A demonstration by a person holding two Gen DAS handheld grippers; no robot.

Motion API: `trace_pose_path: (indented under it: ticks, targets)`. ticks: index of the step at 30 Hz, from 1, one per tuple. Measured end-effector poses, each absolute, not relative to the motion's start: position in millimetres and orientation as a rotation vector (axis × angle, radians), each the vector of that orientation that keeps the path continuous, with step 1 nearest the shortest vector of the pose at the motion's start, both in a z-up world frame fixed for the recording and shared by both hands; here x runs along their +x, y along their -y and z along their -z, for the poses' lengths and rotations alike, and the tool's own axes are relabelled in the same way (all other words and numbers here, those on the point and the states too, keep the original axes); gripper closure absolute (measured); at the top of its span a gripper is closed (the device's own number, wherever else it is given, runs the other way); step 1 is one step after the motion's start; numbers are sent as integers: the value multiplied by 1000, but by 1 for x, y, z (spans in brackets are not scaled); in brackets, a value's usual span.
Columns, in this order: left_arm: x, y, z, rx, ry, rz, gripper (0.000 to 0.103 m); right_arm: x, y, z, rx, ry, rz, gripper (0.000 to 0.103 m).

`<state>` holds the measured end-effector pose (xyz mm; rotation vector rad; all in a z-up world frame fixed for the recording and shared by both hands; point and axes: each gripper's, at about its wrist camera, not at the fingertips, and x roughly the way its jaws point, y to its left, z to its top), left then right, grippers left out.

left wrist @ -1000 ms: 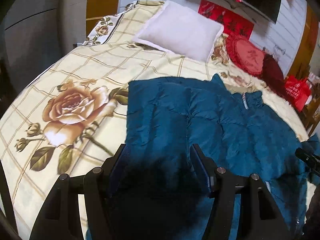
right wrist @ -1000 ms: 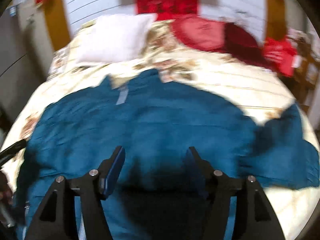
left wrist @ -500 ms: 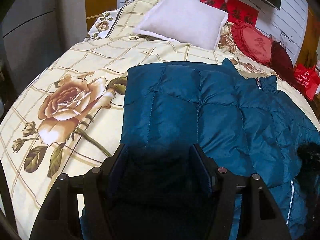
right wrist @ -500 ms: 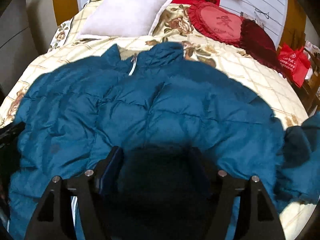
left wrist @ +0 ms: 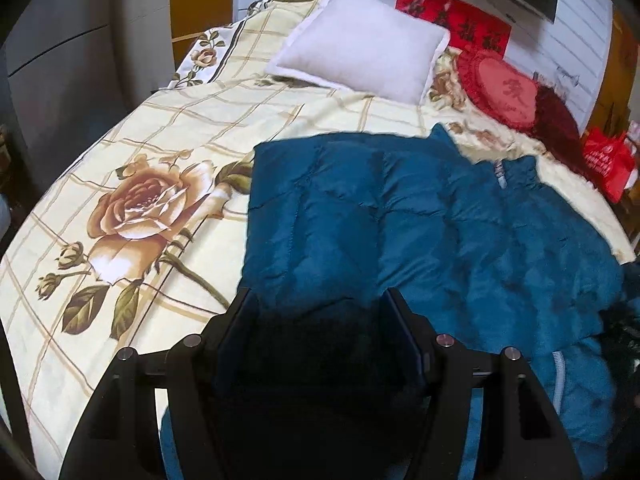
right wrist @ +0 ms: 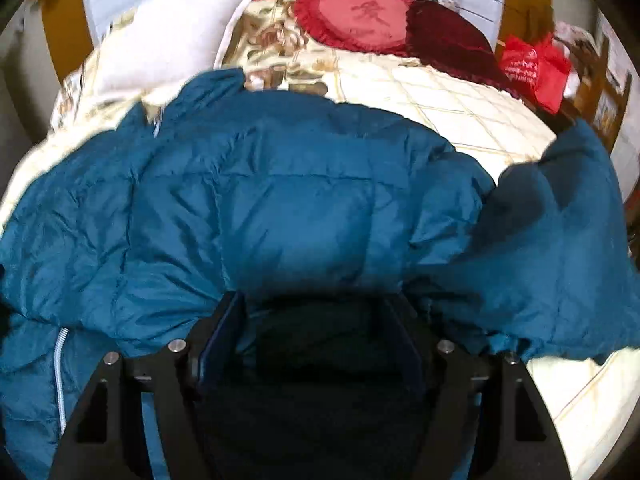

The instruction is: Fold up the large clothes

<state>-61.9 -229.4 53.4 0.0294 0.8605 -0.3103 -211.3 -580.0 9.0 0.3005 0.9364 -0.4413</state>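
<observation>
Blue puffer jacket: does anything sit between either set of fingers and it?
Nothing visible does. The blue puffer jacket fills the gap between the left gripper fingers and the right gripper fingers; pillows lie beyond it.

Teal quilted puffer jacket [left wrist: 420,216]: 1
White square pillow [left wrist: 360,46]: 1
Red round frilled cushion [left wrist: 500,90]: 1
Dark maroon cushion [left wrist: 556,120]: 1
Red bag [left wrist: 606,160]: 1
Bed with rose-print cream cover [left wrist: 160,152]: 1
</observation>
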Motion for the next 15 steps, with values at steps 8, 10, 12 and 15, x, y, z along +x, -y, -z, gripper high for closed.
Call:
trace_pose_path:
  ticks: [8,10,12,15]
  targets:
    - [-80,253,-66,-15,-842,398,34,-229,572,-25,275,-896,446,28]
    - [-84,264,-57,4,-866,407,34,-225,570,-16,270,-941,446,26]
    - [-87,270,-51,21,-882,407,34,-227,569,-13,265,-943,444,26]
    - [-95,276,-47,38,-883,409,34,-238,567,-27,279,-899,418,26]
